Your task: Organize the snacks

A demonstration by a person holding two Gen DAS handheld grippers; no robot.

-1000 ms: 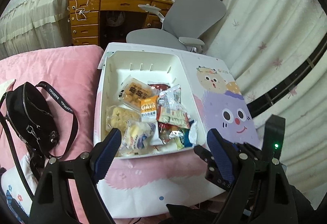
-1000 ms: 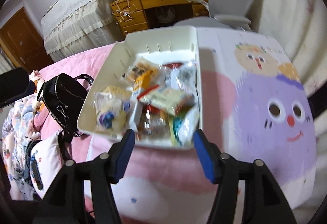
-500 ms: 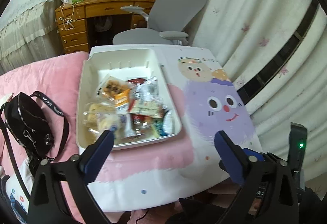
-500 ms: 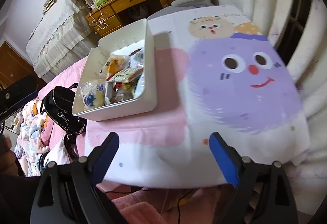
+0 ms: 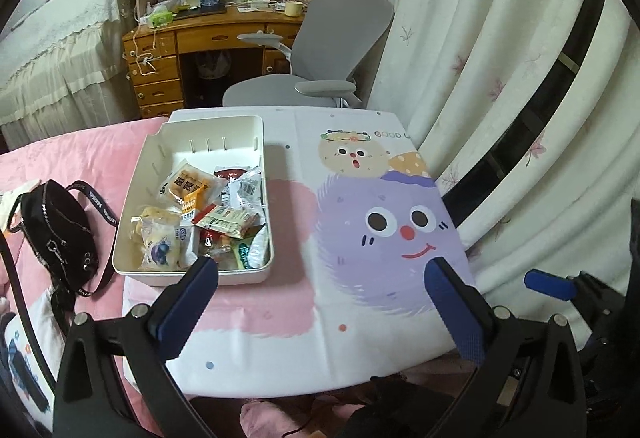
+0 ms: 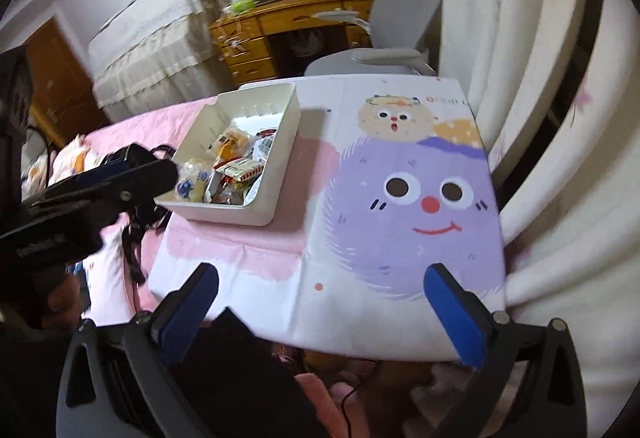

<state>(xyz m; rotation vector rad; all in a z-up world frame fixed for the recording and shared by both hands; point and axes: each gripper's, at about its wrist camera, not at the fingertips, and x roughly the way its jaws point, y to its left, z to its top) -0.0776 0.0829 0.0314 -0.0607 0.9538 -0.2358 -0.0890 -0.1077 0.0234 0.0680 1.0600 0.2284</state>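
Left gripper [image 5: 322, 288]: released, both blue pads spread wide with nothing between them; it hangs over the near part of the table.
Right gripper [image 6: 320, 292]: jaws have just been opening and now stand fully apart, empty, above the near edge of the table.
White bin [image 5: 140, 222]: ahead and to the left of both claws, resting on the table; its near wall sits just beyond the left gripper's left pad [image 5: 188, 302].
Snacks [image 5: 200, 214]: a loose heap of wrapped packets inside the white bin, piled toward its near end; the far end of the bin floor is bare.
Table [image 5: 304, 342]: a cartoon-printed cloth covers it, with a purple smiling face ahead and to the right of both claws.
Black bag [image 5: 56, 234]: left of the bin, off the table, lying on pink bedding.
Grey chair [image 5: 332, 50]: beyond the table's far edge, in front of a wooden desk [image 5: 208, 34].
Other claw in the right wrist view: the left gripper shows at the left edge, blurred, beside the bin.
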